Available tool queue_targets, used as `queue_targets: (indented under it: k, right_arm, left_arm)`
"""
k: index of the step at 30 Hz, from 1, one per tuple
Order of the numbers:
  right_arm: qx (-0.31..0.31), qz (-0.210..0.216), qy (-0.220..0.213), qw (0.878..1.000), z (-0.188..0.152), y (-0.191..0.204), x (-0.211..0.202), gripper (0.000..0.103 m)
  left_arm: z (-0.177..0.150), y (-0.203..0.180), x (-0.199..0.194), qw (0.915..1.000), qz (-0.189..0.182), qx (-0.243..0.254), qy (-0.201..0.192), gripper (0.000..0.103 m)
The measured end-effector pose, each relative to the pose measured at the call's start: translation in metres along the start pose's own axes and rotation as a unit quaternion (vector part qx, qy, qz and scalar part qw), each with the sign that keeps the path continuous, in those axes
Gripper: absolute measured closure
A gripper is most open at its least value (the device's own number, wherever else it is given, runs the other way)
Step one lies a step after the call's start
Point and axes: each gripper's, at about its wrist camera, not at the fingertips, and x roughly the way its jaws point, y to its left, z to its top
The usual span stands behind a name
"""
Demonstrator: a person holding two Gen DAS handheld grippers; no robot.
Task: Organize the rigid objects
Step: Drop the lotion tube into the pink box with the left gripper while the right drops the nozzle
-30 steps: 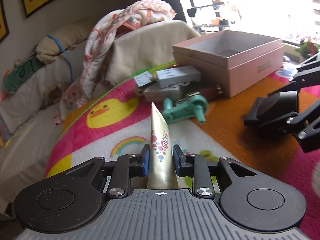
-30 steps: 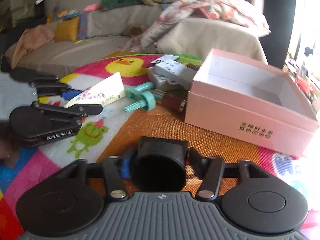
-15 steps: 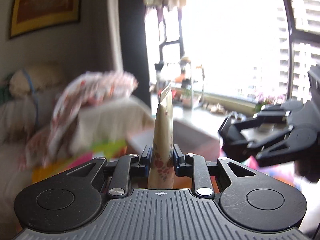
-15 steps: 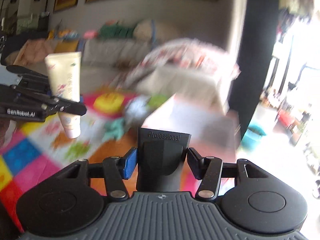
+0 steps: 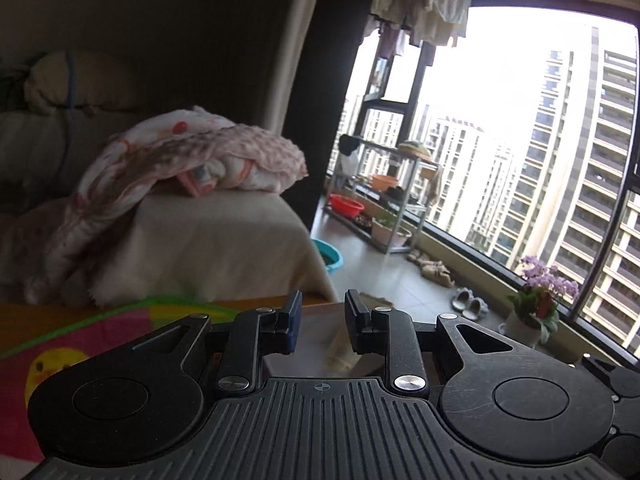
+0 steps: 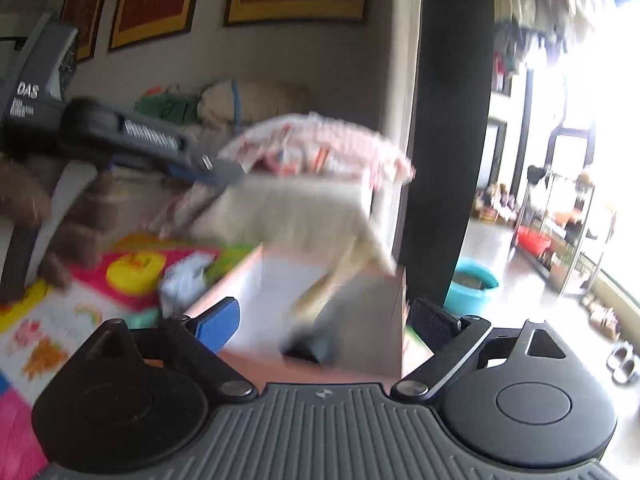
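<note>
My right gripper (image 6: 326, 312) hovers over the open pink box (image 6: 240, 356), its jaws opening wide with nothing pressed between the pads. A black plastic nozzle (image 6: 310, 348), blurred, lies loose inside the box just below them. A cream tube (image 6: 320, 292) is a blurred streak in the box beside it. My left gripper (image 5: 322, 308) stands above the box's far rim (image 5: 312, 336), jaws a narrow gap apart and holding nothing. The tube (image 5: 340, 350) shows below its fingers, inside the box. In the right wrist view the left gripper (image 6: 236, 170) sits up at the left.
The box rests on a bright play mat (image 6: 60, 320) with white packets (image 6: 184, 276) beside it. A hand (image 6: 60, 220) holds the left gripper. Behind stand a covered sofa with a blanket (image 5: 192, 160), a teal basin (image 6: 474, 284) and a potted plant (image 5: 536, 304) by the window.
Both grippers rose from the mat to above the box. The tube left the left jaws and the black nozzle left the right jaws, which spread wide. Both items now sit in the box.
</note>
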Motion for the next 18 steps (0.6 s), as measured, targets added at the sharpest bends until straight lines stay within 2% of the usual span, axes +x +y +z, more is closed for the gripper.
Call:
queue_targets:
  k: [5,11,15,18]
  right_arm:
    - [-0.014,0.020,0.042,0.999,-0.027,0.008,0.015,0.010]
    - [0.000,0.049,0.066,0.997,-0.029,0.015,0.029,0.010]
    - [-0.002,0.059,0.060,0.996,-0.027,0.025,0.028,0.010]
    - [-0.022,0.066,0.059,0.996,-0.029,0.037,0.027,0.010]
  left_arm:
    - [-0.035,0.050,-0.017,0.9983,0.043,-0.022,0.033,0.075]
    - [-0.068,0.060,-0.022,0.9935,0.073,0.039,0.078,0.075]
    - [-0.068,0.076,-0.011,0.9941,0.071,0.002,0.082,0.075]
    - [-0.064,0.076,-0.006,0.9959,0.061,0.009,0.066,0.075]
